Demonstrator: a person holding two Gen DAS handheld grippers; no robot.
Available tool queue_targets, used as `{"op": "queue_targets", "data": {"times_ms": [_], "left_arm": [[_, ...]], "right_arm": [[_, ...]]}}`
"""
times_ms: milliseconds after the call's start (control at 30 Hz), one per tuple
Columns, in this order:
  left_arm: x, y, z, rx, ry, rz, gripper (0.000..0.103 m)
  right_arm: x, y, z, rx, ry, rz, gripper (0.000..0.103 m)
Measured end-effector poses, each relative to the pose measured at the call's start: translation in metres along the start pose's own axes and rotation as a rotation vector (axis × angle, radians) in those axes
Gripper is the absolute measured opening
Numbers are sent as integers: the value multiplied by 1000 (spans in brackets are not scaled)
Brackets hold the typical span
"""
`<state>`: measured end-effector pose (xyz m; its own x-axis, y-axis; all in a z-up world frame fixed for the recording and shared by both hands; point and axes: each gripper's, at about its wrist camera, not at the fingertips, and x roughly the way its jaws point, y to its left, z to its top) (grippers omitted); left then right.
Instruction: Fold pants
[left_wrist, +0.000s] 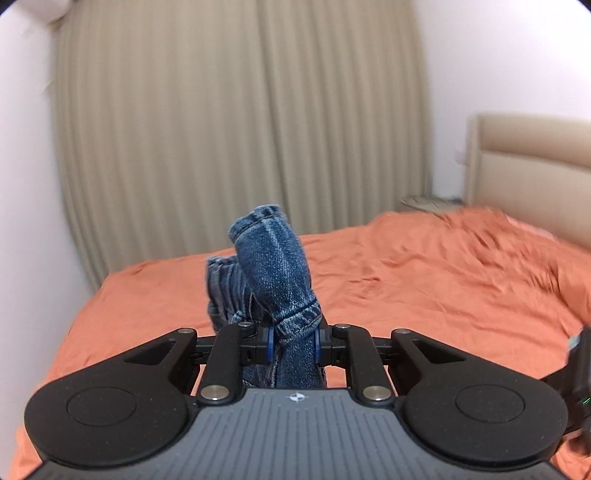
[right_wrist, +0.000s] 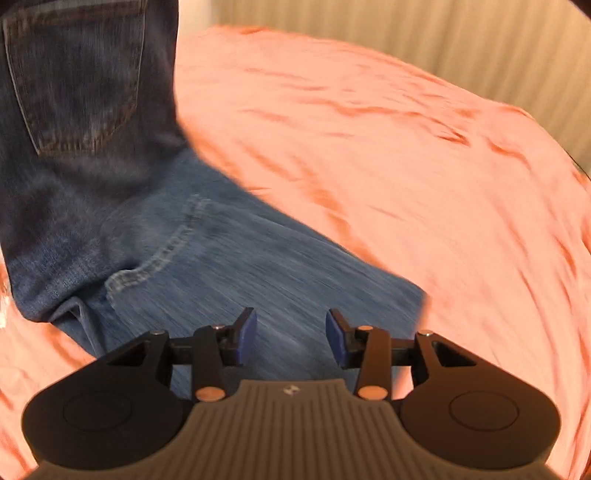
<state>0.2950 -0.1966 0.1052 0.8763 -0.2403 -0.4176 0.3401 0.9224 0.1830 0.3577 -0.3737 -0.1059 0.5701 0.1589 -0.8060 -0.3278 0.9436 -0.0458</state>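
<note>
The left gripper (left_wrist: 293, 341) is clamped on a bunched part of the jeans (left_wrist: 273, 273), its blue pads (left_wrist: 270, 341) pressing the denim from both sides. A hemmed band sits right at the pinch and a roll of cloth stands up past it toward 12 o'clock. It probably holds this end clear of the bed (left_wrist: 406, 266) so the rest can hang and straighten for a fold.

In the right view the jeans (right_wrist: 207, 258) hang from 11 o'clock, back pocket showing, and trail across the orange sheet (right_wrist: 406, 147) toward 5 o'clock. The right gripper (right_wrist: 291, 332) hovers over that lower denim with its jaws partly apart and nothing between them, likely seeking a second grip.

Whether the pinched band is waistband or leg hem I cannot tell. The right view is smeared, so seams and the cloth's far edge are vague. A dark object at 3 o'clock in the left view is cut off. Beyond the bed stands a curtain (left_wrist: 221, 129).
</note>
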Motion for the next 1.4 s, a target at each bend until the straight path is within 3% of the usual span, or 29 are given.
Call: {"op": "queue_targets", "data": {"times_ms": [167, 300, 467, 600, 633, 667, 767, 967, 1033, 1200, 1400], "left_arm": [[42, -94, -22, 167, 59, -44, 19], [70, -168, -67, 279, 165, -117, 18], [89, -227, -133, 386, 274, -193, 18], [86, -242, -167, 424, 383, -297, 23], [85, -241, -172, 430, 409, -337, 31], [83, -237, -175, 426, 434, -383, 46], [90, -223, -173, 345, 527, -557, 78], [74, -170, -150, 168, 530, -714, 82], [65, -147, -144, 156, 503, -688, 82], [50, -93, -154, 269, 494, -513, 82], [31, -24, -199, 259, 570, -364, 82]], "right_arm": [[-36, -48, -43, 129, -38, -41, 38], [-47, -70, -73, 175, -17, -72, 38], [-51, -88, -101, 203, 4, -66, 38], [-47, -95, -117, 207, 40, -44, 38], [-45, -96, -120, 215, 51, -32, 38], [-42, -97, -123, 223, 61, -21, 38], [-36, -97, -125, 241, 78, -10, 38], [-45, -99, -108, 287, 20, -23, 43], [-53, -101, -99, 345, -17, 10, 42], [-47, -98, -78, 473, -32, 152, 38], [-7, -81, -54, 479, 48, 143, 38]]}}
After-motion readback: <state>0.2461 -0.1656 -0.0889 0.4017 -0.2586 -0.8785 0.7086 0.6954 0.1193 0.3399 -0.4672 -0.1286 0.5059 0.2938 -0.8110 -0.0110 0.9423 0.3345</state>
